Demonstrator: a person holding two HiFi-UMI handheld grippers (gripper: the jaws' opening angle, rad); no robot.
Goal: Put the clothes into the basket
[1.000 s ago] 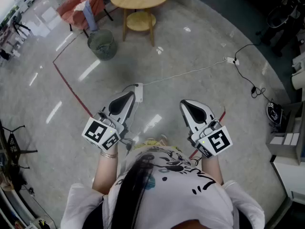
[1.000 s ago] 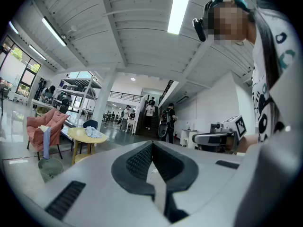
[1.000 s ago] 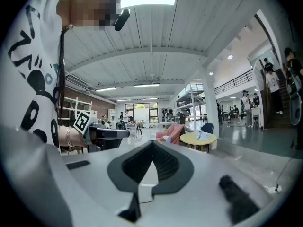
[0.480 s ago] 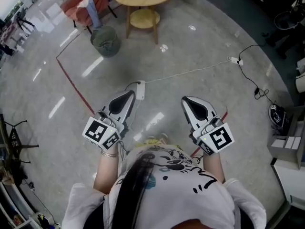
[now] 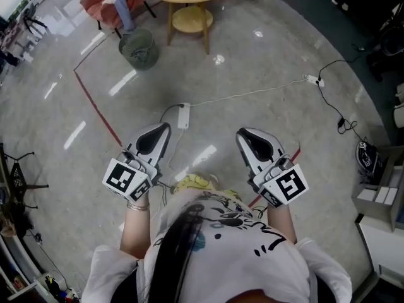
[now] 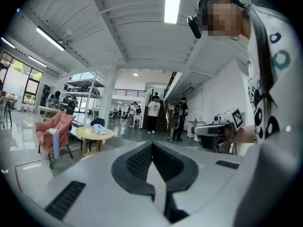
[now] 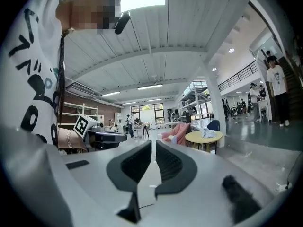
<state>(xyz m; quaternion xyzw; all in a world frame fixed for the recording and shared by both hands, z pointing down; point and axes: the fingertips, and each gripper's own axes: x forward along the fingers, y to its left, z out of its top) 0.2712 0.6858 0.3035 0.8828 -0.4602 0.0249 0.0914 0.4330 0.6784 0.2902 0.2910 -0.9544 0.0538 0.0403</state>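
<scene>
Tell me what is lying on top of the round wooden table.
A crumpled pale-blue garment lies on the round table; the rest of its top looks bare. Anything under the garment is hidden.

Bright, even light falls from long white ceiling strip lamps (image 6: 171, 4); glare streaks the glossy grey floor (image 5: 76, 134); fisheye edges bend, darken.

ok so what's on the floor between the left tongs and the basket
Only bare glossy floor, in the head view, from the left tongs to the basket. A red tape line runs left of it; a white adapter lies right.
</scene>
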